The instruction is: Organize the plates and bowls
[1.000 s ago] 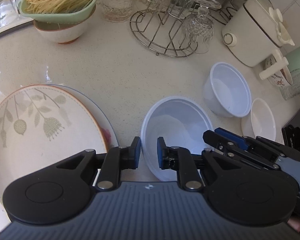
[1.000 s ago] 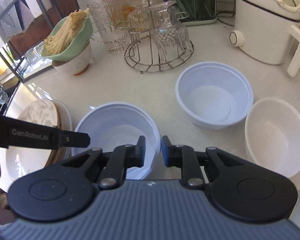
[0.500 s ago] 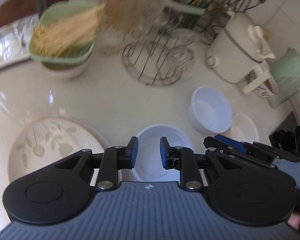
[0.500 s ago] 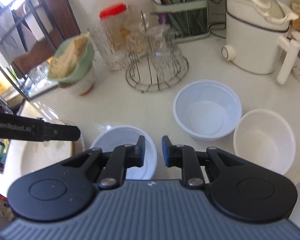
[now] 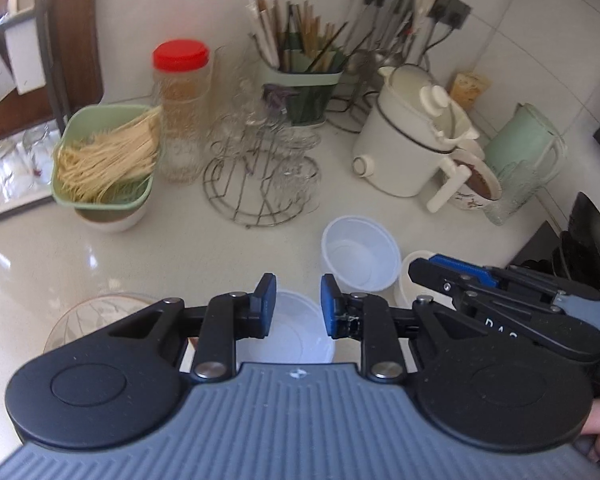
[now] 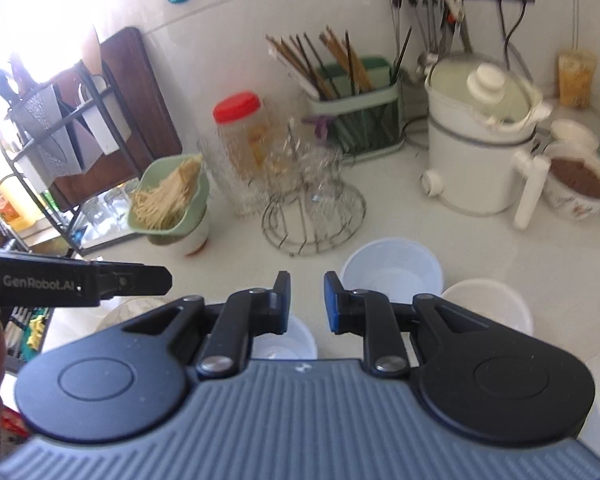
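Note:
Three white bowls stand on the counter: a near one below both grippers, a middle one, and a right one partly hidden. A leaf-patterned plate lies at the left, mostly hidden. My left gripper is open and empty, high above the near bowl. My right gripper is open and empty, also raised; it shows in the left wrist view.
At the back stand a wire glass rack, a red-lidded jar, a green basket of noodles on a bowl, a chopstick holder, a white cooker, a green kettle and a dish rack.
Both grippers have risen and pulled back from the bowls, so the counter looks farther away. Both stay open and empty. The bowls and plate have not moved.

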The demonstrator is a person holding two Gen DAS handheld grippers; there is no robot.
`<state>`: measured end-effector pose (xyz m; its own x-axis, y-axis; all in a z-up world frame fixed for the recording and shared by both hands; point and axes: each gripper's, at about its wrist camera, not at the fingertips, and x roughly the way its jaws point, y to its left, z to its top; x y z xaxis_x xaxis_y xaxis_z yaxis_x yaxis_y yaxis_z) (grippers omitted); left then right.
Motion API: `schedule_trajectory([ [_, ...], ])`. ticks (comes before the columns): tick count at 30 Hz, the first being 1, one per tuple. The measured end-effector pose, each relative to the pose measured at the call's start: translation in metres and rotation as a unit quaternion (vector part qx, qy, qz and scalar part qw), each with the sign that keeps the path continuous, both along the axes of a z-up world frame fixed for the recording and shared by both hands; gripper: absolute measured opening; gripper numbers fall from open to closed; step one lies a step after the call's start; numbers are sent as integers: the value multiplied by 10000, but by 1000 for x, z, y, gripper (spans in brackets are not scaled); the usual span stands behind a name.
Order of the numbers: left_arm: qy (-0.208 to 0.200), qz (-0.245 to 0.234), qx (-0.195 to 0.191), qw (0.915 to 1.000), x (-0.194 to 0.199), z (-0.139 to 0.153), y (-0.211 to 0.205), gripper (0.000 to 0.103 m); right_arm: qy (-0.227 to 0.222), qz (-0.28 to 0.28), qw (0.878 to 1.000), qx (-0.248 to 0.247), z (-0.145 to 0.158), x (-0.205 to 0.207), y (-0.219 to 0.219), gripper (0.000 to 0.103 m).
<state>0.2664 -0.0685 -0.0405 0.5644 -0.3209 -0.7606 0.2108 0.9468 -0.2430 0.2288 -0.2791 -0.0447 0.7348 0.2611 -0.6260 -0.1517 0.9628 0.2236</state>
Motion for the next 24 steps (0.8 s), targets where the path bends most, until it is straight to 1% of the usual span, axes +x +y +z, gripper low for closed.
schedule_trajectory([
  [3,-103,-56,68,9999,-2,5,-5,28,-99,-39,9999,51,6,-2,-3,22],
  [9,-116,-171,71,9998,1,7,-15,29,-217,-177,9996,52,9,-9,-13,22],
  [13,-60,-300,83,9995,3,3,-28,29,-214,-289,9993,60,7,-15,-23,22],
  [19,92,-488,82,9987,0,-7,-44,29,-170,-490,9986,-88,4,-26,-40,22],
  [24,131,-608,77,9980,0,-12,-55,29,-108,-679,9976,-49,1,-35,-55,22],
])
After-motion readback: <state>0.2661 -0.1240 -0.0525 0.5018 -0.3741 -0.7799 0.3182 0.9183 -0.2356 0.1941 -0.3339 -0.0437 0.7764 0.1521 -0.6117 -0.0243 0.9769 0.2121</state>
